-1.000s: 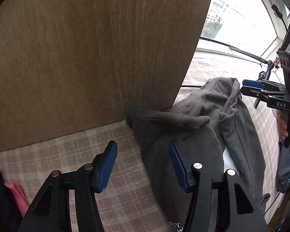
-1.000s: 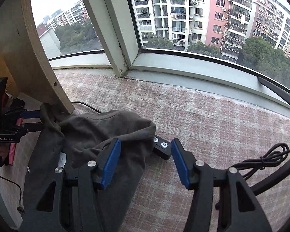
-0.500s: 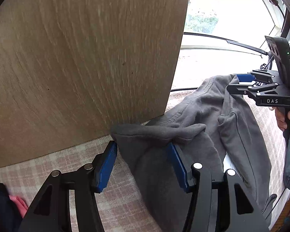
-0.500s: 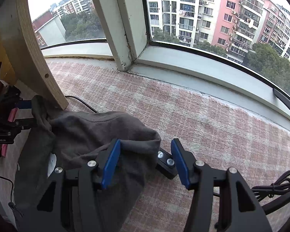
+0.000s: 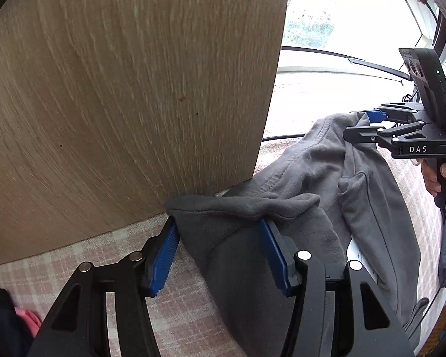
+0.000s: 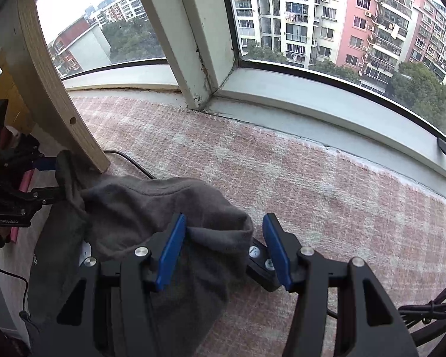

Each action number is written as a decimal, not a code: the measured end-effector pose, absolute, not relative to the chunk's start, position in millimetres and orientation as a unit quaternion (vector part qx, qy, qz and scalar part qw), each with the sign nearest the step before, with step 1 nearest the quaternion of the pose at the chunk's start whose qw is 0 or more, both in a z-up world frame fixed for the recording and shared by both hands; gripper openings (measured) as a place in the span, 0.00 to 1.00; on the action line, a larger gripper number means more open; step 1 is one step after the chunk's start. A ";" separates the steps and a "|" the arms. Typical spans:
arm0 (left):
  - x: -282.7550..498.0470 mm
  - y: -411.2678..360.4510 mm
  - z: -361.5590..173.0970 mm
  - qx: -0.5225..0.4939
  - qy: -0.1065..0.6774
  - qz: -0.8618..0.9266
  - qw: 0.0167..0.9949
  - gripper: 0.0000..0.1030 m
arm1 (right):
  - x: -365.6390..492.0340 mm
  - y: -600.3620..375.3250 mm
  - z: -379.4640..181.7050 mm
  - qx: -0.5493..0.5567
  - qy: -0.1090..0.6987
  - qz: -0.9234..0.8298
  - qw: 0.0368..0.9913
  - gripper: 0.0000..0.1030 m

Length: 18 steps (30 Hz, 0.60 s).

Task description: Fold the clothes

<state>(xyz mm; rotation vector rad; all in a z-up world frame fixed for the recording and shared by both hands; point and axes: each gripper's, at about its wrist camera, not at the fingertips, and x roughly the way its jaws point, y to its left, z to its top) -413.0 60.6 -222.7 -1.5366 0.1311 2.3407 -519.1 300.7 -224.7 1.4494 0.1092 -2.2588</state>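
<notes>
Here, fingers (image 5: 163,255) apart, straddling sweatshirt (image 5: 282,208)

The left wrist view looks steeply down along its gripper (image 5: 218,253), close over the checked mat (image 5: 104,247), facing a wooden panel (image 5: 128,95). The right wrist view tilts down toward the window sill (image 6: 327,104) at the mat's far edge. Both share the grey garment (image 5: 312,184) (image 6: 151,205), and each catches the other gripper (image 5: 368,128) (image 6: 44,178).

garment (image 5: 312,184): grey matt soft cloth | panel (image 5: 133,104): grained matt wood | cover (image 6: 282,172): rough pink plaid weave | pads (image 5: 163,255): blue ribbed rubber-like
</notes>
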 end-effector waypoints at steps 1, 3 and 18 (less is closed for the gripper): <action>-411.8 61.6 -222.2 -0.540 0.047 0.823 0.170 0.51 | -519.0 301.7 -224.9 0.525 0.039 -0.819 0.227 0.52; -409.7 62.9 -221.8 -0.540 0.044 0.823 0.171 0.51 | -520.2 303.7 -225.7 0.526 0.033 -0.818 0.230 0.52; -382.6 73.5 -202.3 -0.521 0.031 0.831 0.194 0.05 | -506.3 290.7 -200.4 0.495 0.046 -0.829 0.256 0.07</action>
